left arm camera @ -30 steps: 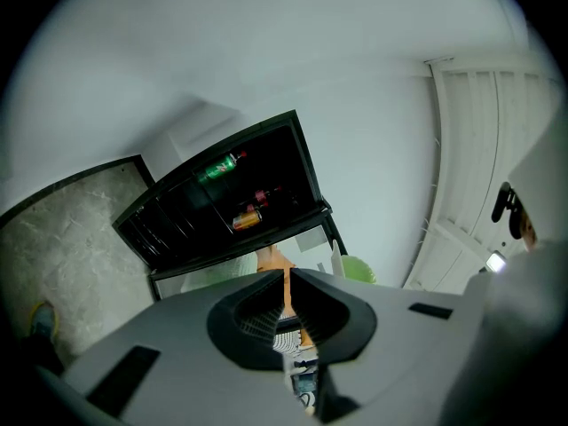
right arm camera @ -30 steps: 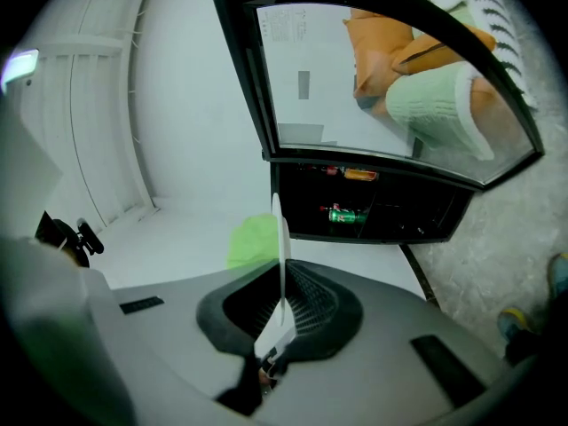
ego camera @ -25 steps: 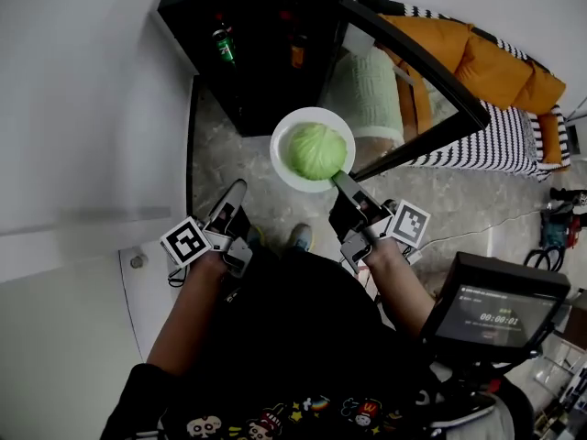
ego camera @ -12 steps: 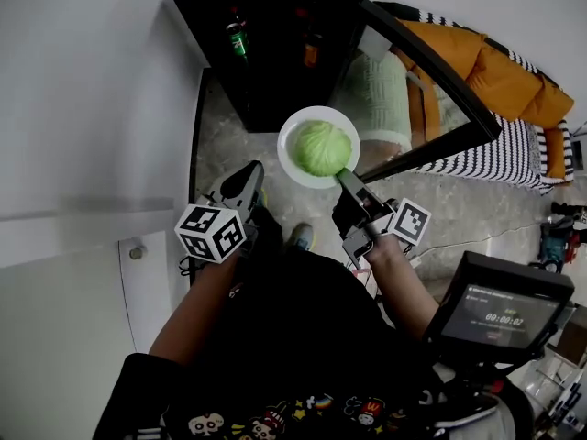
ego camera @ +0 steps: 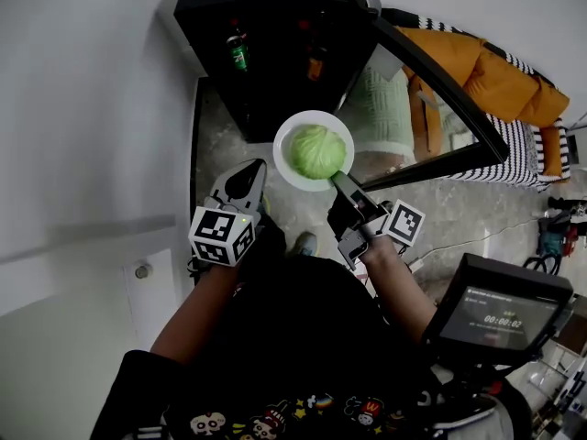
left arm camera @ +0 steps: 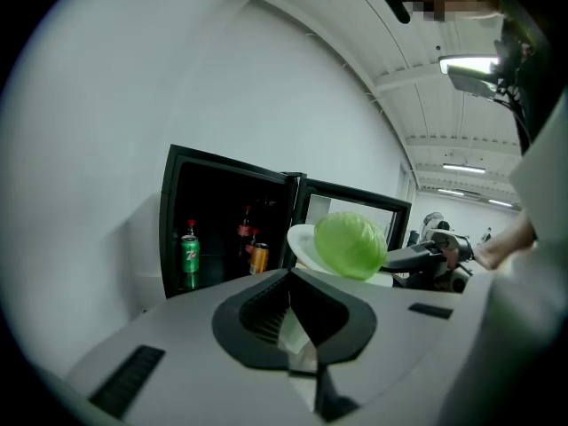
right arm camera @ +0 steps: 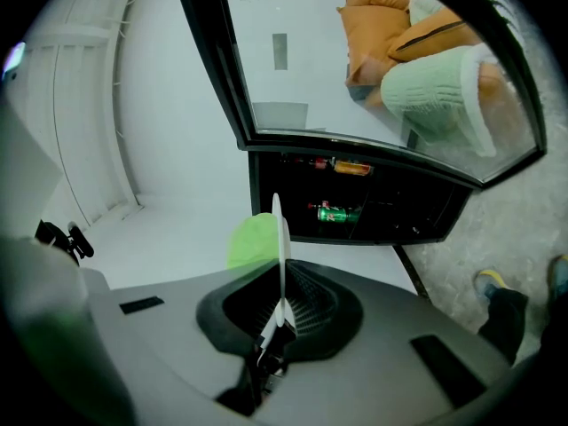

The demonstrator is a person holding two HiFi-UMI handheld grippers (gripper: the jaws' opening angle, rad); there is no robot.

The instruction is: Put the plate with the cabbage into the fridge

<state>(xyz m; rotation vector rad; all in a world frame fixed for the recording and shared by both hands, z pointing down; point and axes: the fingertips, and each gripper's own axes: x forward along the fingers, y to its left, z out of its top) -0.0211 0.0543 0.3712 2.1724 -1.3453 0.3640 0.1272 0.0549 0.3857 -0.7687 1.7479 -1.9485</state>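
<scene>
From the head view, the white plate (ego camera: 292,134) carries one round green cabbage (ego camera: 318,151) at its middle and is held level in the air, face up, just in front of the open black fridge (ego camera: 211,7), above the speckled floor (ego camera: 213,145). The right gripper (ego camera: 340,182) pinches the plate's near rim; the left gripper (ego camera: 246,180) hangs beside it, apart from the plate. In the fridge stand a green can (ego camera: 238,55) and darker bottles (ego camera: 316,62). The glass door (ego camera: 431,90) swings out to the right, with a pale green knit (ego camera: 381,108) and an orange cushion (ego camera: 477,71) beyond it. In the left gripper view, the left gripper (left arm camera: 290,272) has its fingers pressed together on nothing; past them the cabbage (left arm camera: 349,245) sits on the plate (left arm camera: 302,238), with the fridge (left arm camera: 222,171) behind holding the green can (left arm camera: 190,254) and an orange can (left arm camera: 258,257). In the right gripper view, the right gripper (right arm camera: 280,269) clamps the plate (right arm camera: 278,229), which is seen edge-on as a thin upright line pointing toward the fridge (right arm camera: 382,224), the cabbage (right arm camera: 251,240) on its left face.
</scene>
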